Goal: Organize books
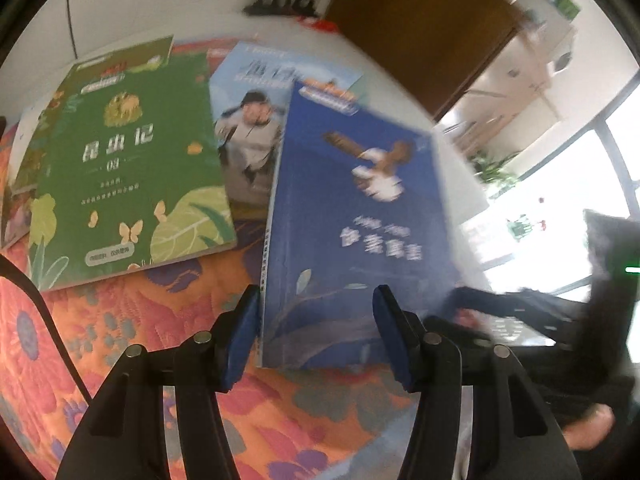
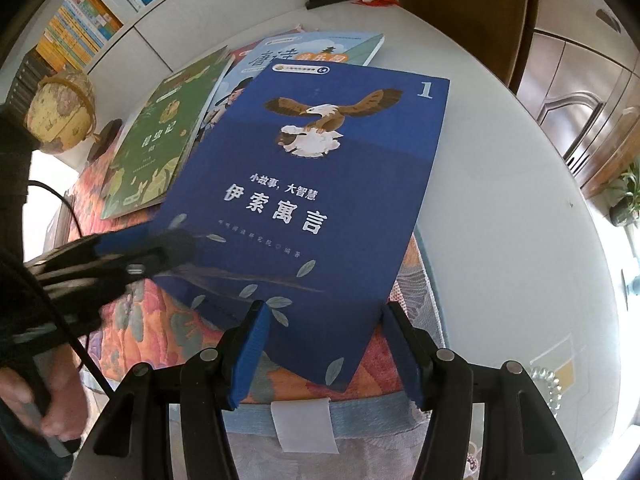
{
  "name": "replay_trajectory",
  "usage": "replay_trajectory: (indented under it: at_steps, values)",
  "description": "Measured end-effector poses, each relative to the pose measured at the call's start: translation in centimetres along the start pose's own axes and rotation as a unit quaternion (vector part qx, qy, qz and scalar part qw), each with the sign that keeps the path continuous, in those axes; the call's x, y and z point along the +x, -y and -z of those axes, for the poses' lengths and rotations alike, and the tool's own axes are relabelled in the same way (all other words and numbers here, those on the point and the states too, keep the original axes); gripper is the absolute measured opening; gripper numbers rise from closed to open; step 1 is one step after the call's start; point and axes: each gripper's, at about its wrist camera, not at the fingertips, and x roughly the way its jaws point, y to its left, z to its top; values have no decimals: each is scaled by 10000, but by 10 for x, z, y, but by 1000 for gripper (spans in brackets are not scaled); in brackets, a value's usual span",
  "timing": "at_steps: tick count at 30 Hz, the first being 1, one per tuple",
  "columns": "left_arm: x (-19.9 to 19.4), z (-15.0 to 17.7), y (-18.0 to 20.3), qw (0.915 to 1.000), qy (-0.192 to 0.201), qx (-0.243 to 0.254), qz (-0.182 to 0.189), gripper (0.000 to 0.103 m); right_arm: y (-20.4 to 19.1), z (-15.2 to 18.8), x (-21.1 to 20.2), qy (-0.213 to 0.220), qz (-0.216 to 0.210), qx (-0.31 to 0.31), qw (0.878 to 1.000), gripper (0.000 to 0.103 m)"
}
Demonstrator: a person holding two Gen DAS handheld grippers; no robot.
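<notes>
Lying tilted over the flowered cloth, one blue book with an eagle on its cover overlaps one pale blue book, which sits beside one green book. The left gripper has its jaws apart, the blue book's lower edge between them, the pads not clearly pressing. The right gripper stands apart too, straddling the book's near corner. One globe stands beyond.
</notes>
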Motion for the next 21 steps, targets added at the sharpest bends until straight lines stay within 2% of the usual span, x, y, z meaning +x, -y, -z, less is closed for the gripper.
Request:
replay_trajectory:
  at_steps: [4,6,8,9,11,13,15,17,18,19,21]
  values:
    - [-27,0,12,9986,206,120,461,53,1,3,1,90,-104,-55,9999,63]
    - [-25,0,11,9965,177,-22,816,53,1,5,0,158,-147,-96,9997,65]
    - [-11,0,5,9960,98,-200,866,51,2,7,-1,188,-200,-135,9995,66]
    - [-4,1,4,9963,66,-247,826,47,2,7,0,197,-223,-164,9994,67]
    - [16,3,-2,9956,-54,-475,803,25,3,8,-1,230,-256,-239,9991,67]
    - [31,3,-12,9930,-147,-765,889,18,3,10,-1,258,-282,-283,9989,67]
    - [33,4,-19,9880,-103,-1103,1080,14,2,10,-1,241,-303,-293,9988,67]
    - [25,1,-21,9806,-26,-1337,1432,10,5,7,-3,164,-429,-136,9989,67]
    - [21,0,-22,9758,5,-1431,1651,10,8,5,-5,150,-553,-18,9984,67]
    - [16,-3,-24,9664,36,-1632,1983,10,13,4,-8,135,-756,160,9969,67]
    - [10,-7,-28,9556,98,-1852,2291,10,24,1,-10,112,-1197,524,9914,69]
